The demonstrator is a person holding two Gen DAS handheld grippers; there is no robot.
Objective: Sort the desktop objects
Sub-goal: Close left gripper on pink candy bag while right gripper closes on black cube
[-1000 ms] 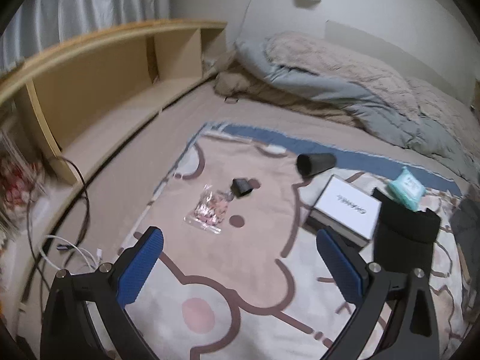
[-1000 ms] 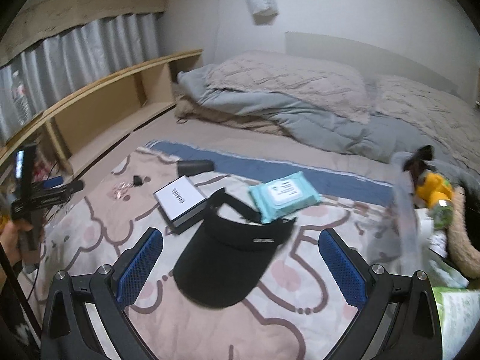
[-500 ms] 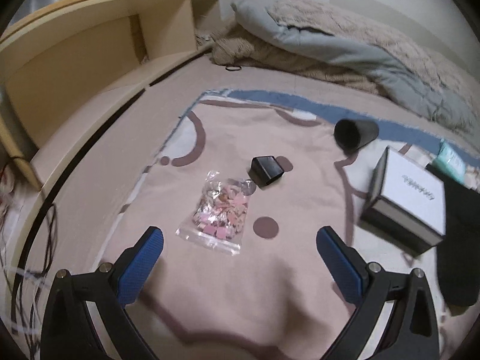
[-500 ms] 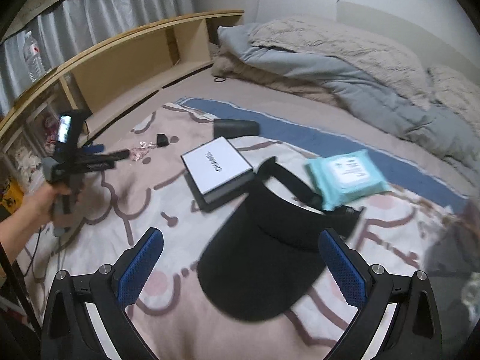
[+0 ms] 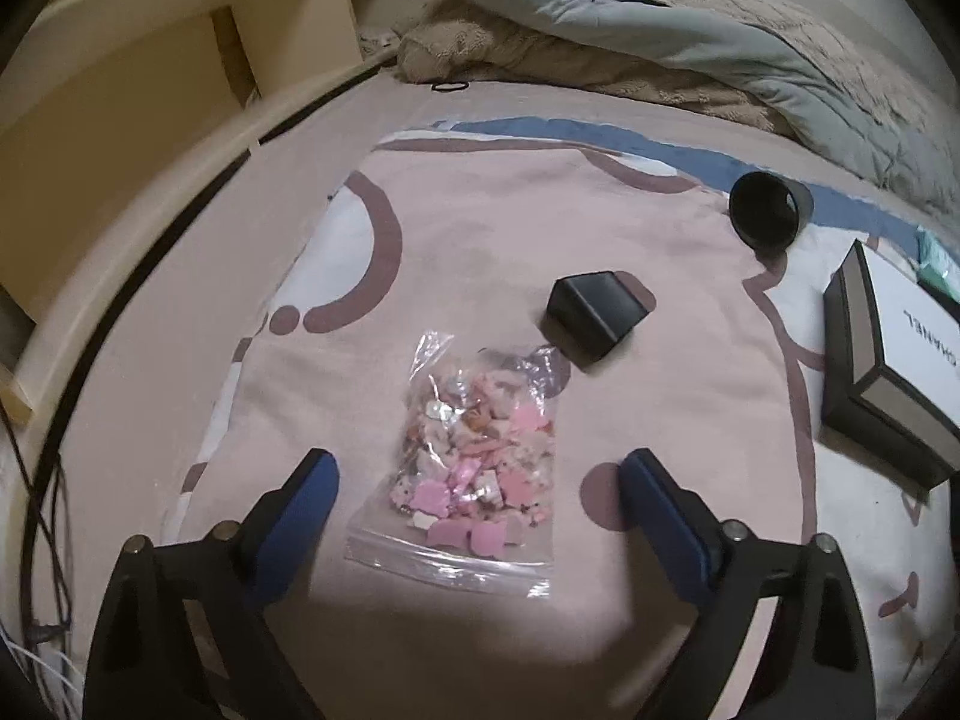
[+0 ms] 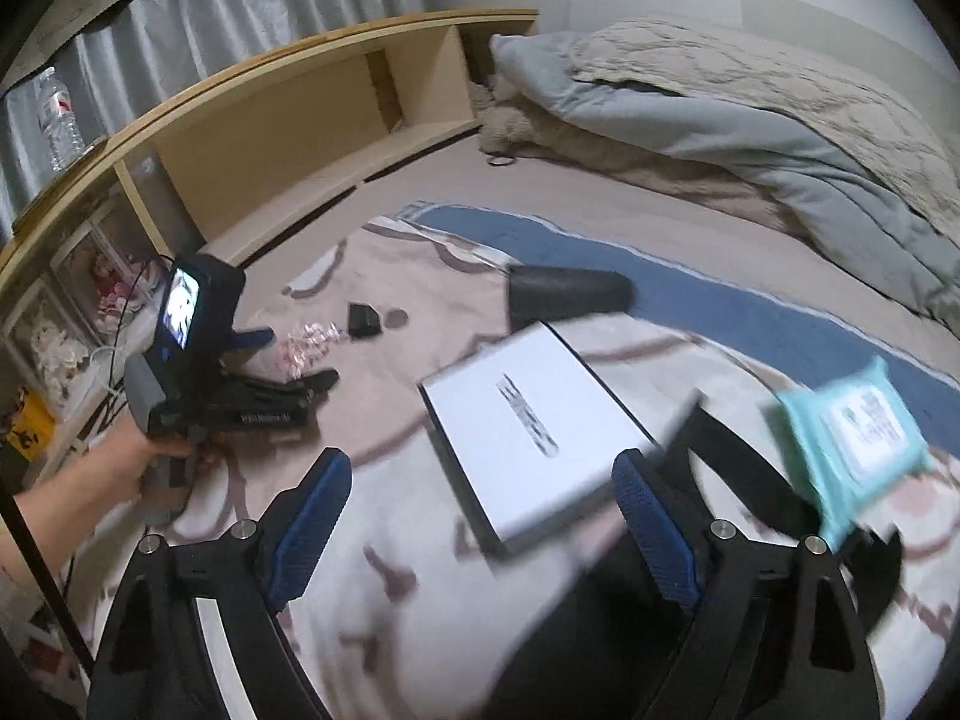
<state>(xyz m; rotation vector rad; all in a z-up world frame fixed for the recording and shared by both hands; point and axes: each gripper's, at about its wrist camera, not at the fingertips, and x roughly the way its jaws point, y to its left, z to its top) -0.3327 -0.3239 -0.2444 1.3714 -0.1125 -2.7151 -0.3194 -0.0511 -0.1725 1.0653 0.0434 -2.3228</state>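
- Wooden shelf unit [image 6: 312,120] along the bed's side, compartments open.
- Water bottle [image 6: 59,120] upright on the shelf top.
- Grey curtain [image 6: 210,18] behind the shelf.
- Rumpled grey and beige duvet [image 5: 690,30] at the far end of the bed.
- Cables [image 5: 36,510] beside the bed.

Blanket [image 5: 456,252]: pale pink, with brown curves and dots, white patches, a blue band at the far edge. Bag [image 5: 474,462]: clear, holding pink and white bits. Small case [image 5: 594,315] and cup [image 5: 768,210]: black. Box [image 6: 528,420]: white lid, dark print, black sides. Pack [image 6: 858,438]: teal, probably with a white label, though blurred. Finger pads [image 5: 654,504]: blue on black. Duvet [image 6: 720,114]: grey-blue and beige. Shelf [image 6: 300,96]: light wood.
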